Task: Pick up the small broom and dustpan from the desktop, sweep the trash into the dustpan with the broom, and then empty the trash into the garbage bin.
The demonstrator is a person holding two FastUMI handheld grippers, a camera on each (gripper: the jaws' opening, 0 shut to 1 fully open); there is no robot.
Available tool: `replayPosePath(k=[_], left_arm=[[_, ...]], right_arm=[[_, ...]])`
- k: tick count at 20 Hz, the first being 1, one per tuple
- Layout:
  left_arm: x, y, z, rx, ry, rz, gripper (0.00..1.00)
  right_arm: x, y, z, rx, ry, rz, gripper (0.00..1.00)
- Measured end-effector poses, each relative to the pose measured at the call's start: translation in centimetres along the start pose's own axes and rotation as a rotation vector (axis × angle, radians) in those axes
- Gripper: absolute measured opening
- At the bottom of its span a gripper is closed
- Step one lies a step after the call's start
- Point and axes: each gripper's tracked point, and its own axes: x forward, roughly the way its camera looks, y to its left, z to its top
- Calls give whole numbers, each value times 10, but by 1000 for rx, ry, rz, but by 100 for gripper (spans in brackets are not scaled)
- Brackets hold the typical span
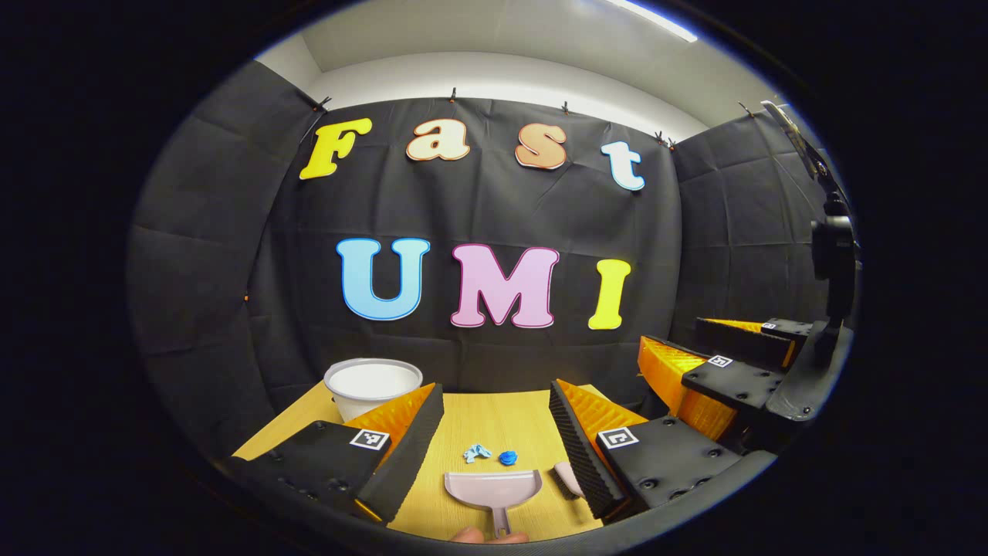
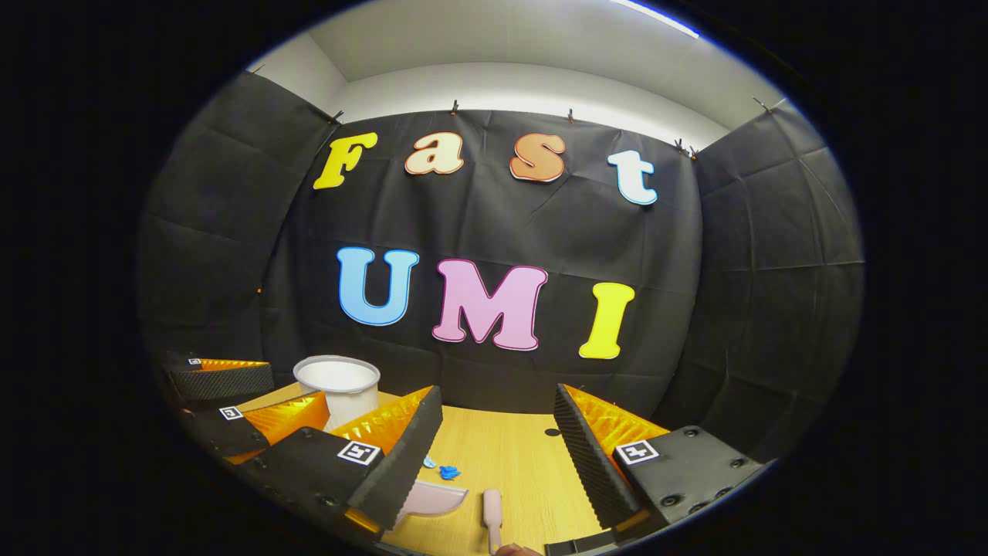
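The dustpan [image 1: 492, 489] and small broom [image 2: 492, 510] lie side by side on the wooden desktop [image 1: 494, 421], blue trash scraps [image 1: 507, 457] just beyond them, a white garbage bin [image 1: 372, 386] at the far left near the black cloth wall, both the left gripper [image 1: 494, 440] and the right gripper [image 2: 494, 440] spread wide, holding nothing.

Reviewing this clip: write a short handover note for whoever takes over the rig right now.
Left tool: open, holding nothing, above the dustpan.
Right tool: open, holding nothing, above the small broom.
Dustpan and broom lie side by side on the desktop. Blue trash scraps lie just beyond the dustpan. White garbage bin stands at the back left.
Done: nothing yet.
Left: grasp both, sweep the scraps in, empty into the bin.
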Motion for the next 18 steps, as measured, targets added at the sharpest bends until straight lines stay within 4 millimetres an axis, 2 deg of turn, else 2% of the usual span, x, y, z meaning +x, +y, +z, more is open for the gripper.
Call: replayPosePath(k=[6, 13, 15, 18], left_arm=[[6, 2, -23, -39, 90, -5, 81], [19, 4, -27, -45, 119, -9, 82], [22, 0, -36, -35, 160, -30, 81], [31, -10, -69, -26, 314, -104, 81]], right_arm=[[5, -4, -7, 24, 23, -12, 95], [13, -1, -13, 32, 41, -12, 95], [18, -1, -16, 37, 55, -5, 95], [33, -2, -30, 58, 110, 12, 94]])
